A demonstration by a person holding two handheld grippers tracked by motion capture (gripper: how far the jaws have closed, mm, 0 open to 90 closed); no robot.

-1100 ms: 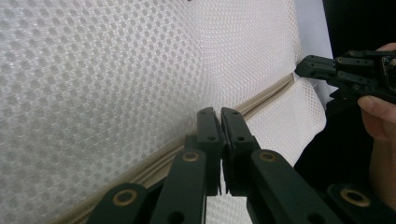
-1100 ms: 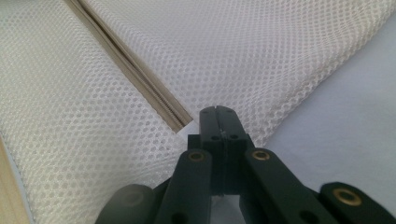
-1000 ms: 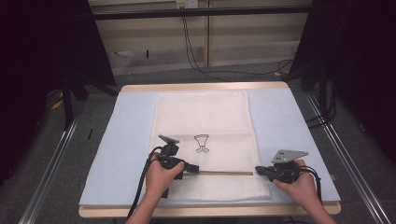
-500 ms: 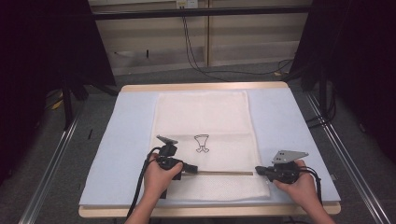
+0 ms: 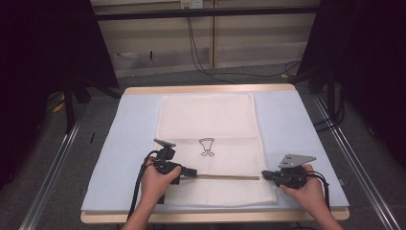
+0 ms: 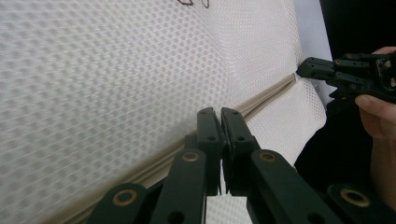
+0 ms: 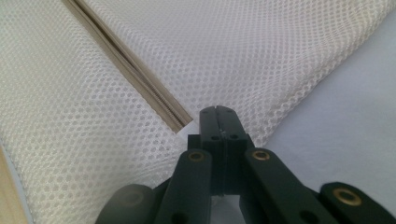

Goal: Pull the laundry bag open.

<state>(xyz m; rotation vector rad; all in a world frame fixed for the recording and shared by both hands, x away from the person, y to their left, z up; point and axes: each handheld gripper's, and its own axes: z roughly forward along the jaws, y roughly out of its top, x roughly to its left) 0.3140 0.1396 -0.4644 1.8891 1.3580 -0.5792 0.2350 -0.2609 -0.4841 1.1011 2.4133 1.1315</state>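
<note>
A white mesh bag [image 5: 206, 120] with a small black drawing [image 5: 207, 146] lies flat on the light blue mat [image 5: 297, 124]. A beige zipper [image 5: 225, 177] runs across the bag near its front edge. My left gripper [image 5: 194, 173] is at the zipper's left end. In the left gripper view its jaws [image 6: 220, 112] are shut right on the zipper line [image 6: 266, 95], and whatever they pinch is hidden. My right gripper [image 5: 264, 176] is at the zipper's right end. Its jaws [image 7: 218, 111] are shut on the mesh edge, just past the zipper's tip [image 7: 177, 122].
The mat covers a wooden table [image 5: 210, 89], with bare blue mat on both sides of the bag. Metal rails [image 5: 57, 158] flank the table. Cables [image 5: 210, 67] trail on the floor beyond its far edge.
</note>
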